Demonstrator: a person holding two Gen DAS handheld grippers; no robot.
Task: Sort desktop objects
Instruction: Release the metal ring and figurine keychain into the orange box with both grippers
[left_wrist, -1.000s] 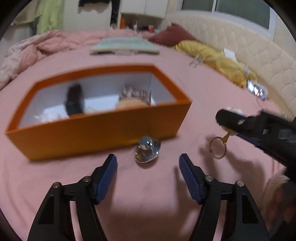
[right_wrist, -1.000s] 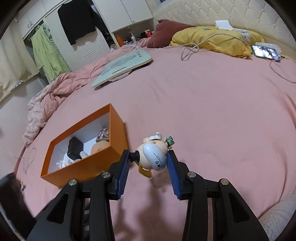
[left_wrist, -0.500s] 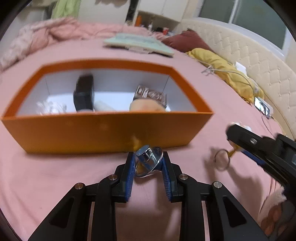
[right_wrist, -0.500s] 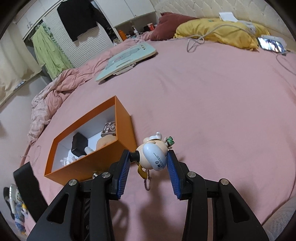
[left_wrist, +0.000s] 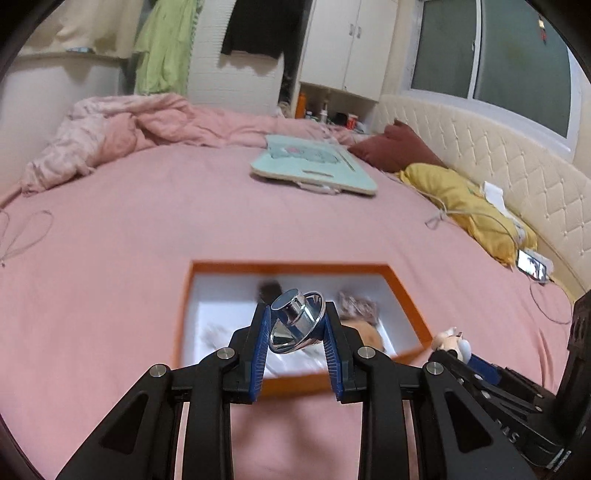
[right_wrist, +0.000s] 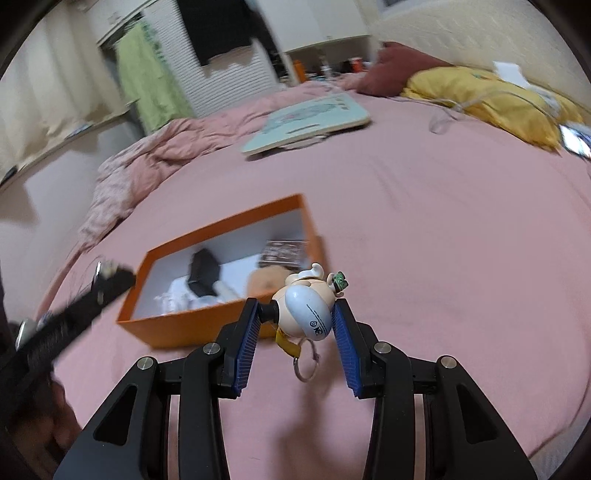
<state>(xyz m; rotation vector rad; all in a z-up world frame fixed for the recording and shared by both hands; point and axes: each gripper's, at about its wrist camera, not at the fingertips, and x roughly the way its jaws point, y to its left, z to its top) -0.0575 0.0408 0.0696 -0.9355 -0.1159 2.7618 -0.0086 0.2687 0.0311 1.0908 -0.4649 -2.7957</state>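
Holding: left gripper (left_wrist: 297, 334) clamps chrome knob (left_wrist: 297, 321) above orange box (left_wrist: 221, 266).
Handling: rigid, slick metal; likely slips, grip rim.
Right gripper (right_wrist: 295, 328): clenches light toy keychain (right_wrist: 306, 312) beside box.

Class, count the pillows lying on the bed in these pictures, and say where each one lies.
2: a maroon pillow by the headboard and a yellow pillow beside it; others may be hidden.

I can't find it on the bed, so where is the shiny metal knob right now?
In the left wrist view, the shiny metal knob is clamped in the left gripper, lifted over the open orange box.
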